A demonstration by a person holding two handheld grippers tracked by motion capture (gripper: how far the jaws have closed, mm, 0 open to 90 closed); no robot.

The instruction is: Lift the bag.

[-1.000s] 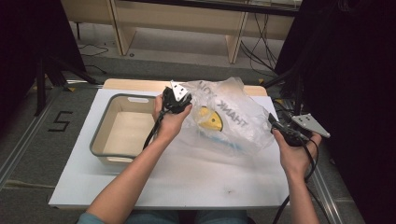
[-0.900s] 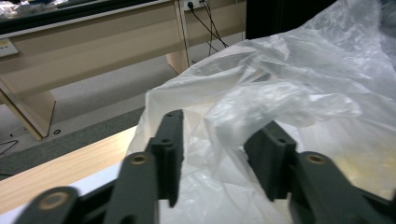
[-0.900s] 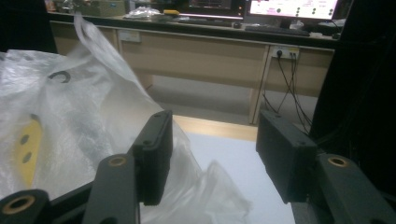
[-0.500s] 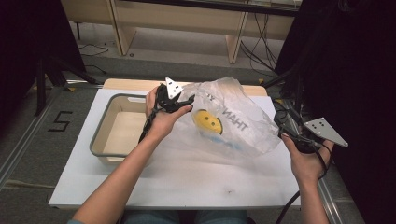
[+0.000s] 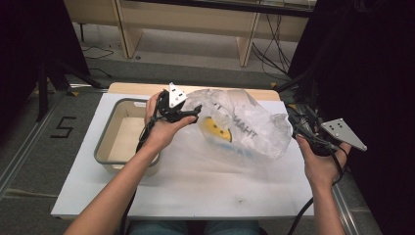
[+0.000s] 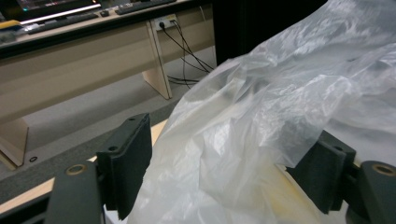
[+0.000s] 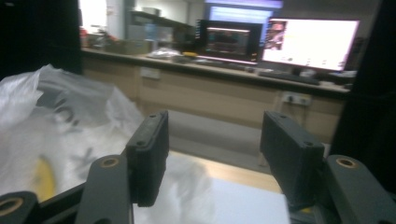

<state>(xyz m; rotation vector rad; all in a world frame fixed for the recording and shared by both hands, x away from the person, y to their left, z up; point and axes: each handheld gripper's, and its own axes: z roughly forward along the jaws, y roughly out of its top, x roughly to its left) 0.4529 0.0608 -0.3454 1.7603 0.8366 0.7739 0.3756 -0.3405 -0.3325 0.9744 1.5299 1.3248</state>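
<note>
Left gripper sat at the left upper edge of the bag, held in the person's left hand; its jaws had just been opening and stood wide, with a fold of the bag's thin film bulging up between them; in the left gripper view the film lay against the right pad and stood a little off the left one, so the pads did not pinch it. Right gripper hung just off the bag's right end in the right hand; its jaws had also been opening and were wide, with nothing between them; the right gripper view showed the bag to their left. Clear and crumpled, the bag lay on the white board, a yellow smiley print and black lettering showing through it; beside it on the left stood a tray, just under the left wrist.
</note>
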